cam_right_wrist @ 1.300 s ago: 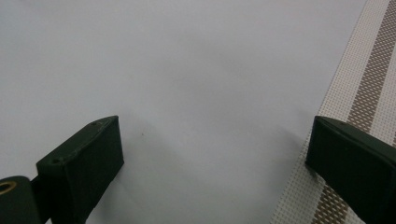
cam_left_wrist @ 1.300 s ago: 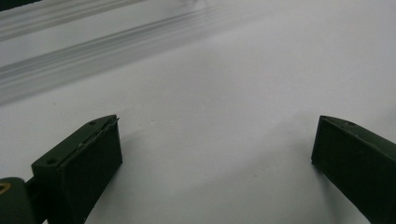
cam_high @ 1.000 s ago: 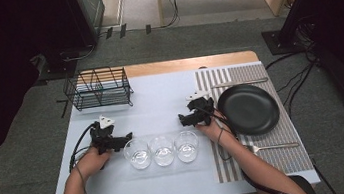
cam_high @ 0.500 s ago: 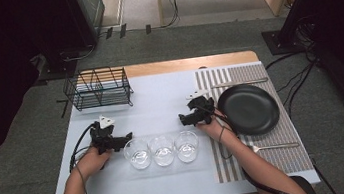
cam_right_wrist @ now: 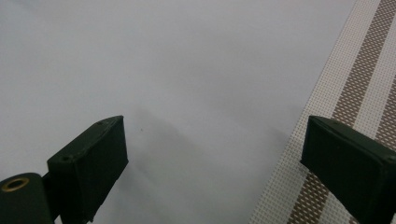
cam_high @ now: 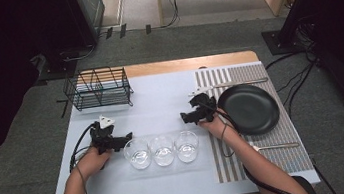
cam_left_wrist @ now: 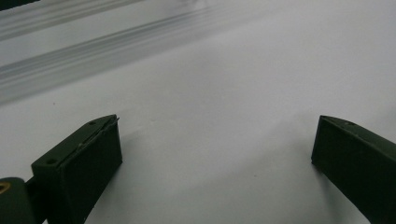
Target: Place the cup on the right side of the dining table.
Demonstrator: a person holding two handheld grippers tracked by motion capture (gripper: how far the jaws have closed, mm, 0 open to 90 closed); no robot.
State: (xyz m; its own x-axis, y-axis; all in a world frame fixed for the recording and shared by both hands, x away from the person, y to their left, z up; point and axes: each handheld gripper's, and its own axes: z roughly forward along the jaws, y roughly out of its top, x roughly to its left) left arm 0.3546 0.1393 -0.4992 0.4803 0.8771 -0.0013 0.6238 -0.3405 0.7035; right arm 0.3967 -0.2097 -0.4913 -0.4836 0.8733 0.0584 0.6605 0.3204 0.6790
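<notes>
Nothing shifted since earlier frames except right gripper [cam_high: 186, 118] jaws closing slightly, nothing between them. Near: three empty glasses [cam_high: 163, 150] in a row, centre of white table [cam_high: 161, 103]. Left gripper [cam_high: 127, 135] just left of row, jaws spread, empty. Right gripper just beyond rightmost glass, jaws spread. Farther: black plate [cam_high: 249, 108] on striped mat, wire rack [cam_high: 98, 89] far left.

No text, label, brand, number or sign can be read on anything here.
</notes>
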